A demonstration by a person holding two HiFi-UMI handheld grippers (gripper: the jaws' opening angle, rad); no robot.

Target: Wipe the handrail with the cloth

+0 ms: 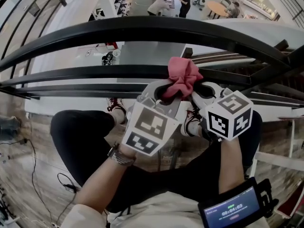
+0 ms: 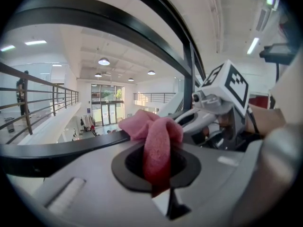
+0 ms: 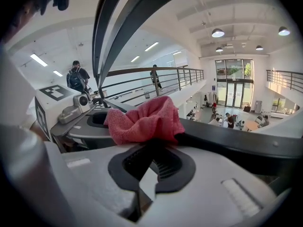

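A bunched pink cloth (image 1: 183, 77) sits on the black handrail (image 1: 95, 71), just below the thicker top rail (image 1: 142, 30). My left gripper (image 1: 166, 91) is shut on the cloth (image 2: 156, 141), which hangs down into the gap between its jaws, with the handrail (image 2: 61, 150) running off to the left. My right gripper (image 1: 197, 93) comes in close beside it from the right. In the right gripper view the cloth (image 3: 142, 119) lies over the tips of my right gripper (image 3: 154, 148), which looks shut on its lower edge against the handrail (image 3: 236, 143).
Beyond the rails is a drop to a lower floor with tables and seated people (image 1: 164, 4). More thin rails (image 1: 266, 96) run lower right. The person's legs and shoes (image 1: 116, 107) stand on a wooden floor, with cables (image 1: 33, 175) at the left.
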